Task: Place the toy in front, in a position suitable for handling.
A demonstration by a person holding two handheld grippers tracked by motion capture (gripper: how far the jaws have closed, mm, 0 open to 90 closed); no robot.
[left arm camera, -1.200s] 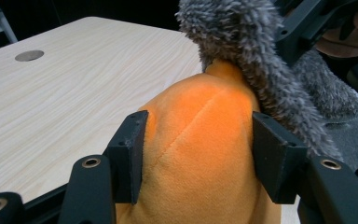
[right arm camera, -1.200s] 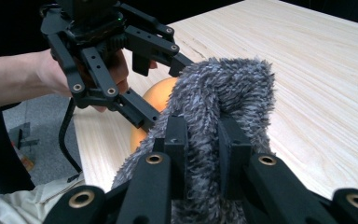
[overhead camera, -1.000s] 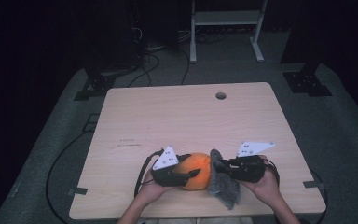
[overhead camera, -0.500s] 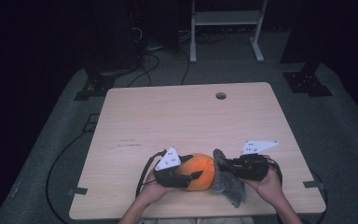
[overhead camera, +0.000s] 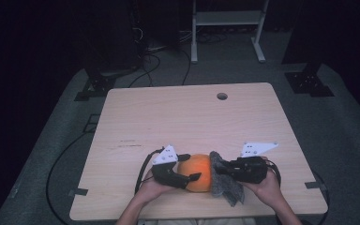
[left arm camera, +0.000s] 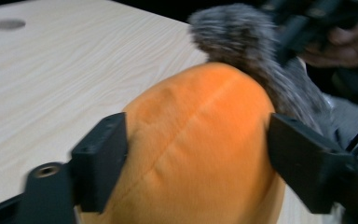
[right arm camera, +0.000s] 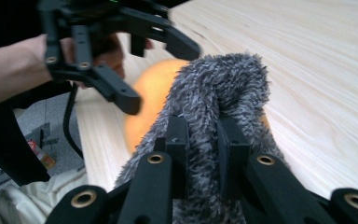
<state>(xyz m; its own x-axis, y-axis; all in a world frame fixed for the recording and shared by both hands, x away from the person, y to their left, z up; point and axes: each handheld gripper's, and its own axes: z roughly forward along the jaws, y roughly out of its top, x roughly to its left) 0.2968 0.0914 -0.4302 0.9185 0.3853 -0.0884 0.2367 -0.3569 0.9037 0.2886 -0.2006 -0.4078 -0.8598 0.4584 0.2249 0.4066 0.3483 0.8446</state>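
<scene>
Left hand-held gripper [overhead camera: 187, 168]: at the left of the orange ball, jaws spread to either side of it. They have just been opening, and in the left gripper view the ball sits between them with the pads no longer squeezing, though the left one may brush the plush. This looks like a letting-go rather than a grab.

Left hand [overhead camera: 151, 190]: comes in from the near edge and cups the gripper's body low, close to the worktop, which keeps the jaws level with the ball's middle.

Orange ball [overhead camera: 196, 171]: a soft plush ball with a stitched seam, resting on the worktop near the front edge, between the two grippers. It sits there because each tool has come at it from its own side.

Grey furry cloth [overhead camera: 225, 183]: drapes against the right side of the ball and trails toward the front edge (whether it is sewn to the ball or only lies against it I cannot tell).

Right hand-held gripper [overhead camera: 220, 169]: jaws pressed together on a fold of the grey furry cloth. In the right gripper view the fur bunches up between the two pads, a firm pinch that holds the cloth up against the ball.

Right hand [overhead camera: 266, 186]: holds its gripper level, pointing left at the ball.

Worktop [overhead camera: 178, 117]: pale wood with a round cable hole near the far edge.

Likely reason: the right pinch holds the cloth while the left releases.
</scene>
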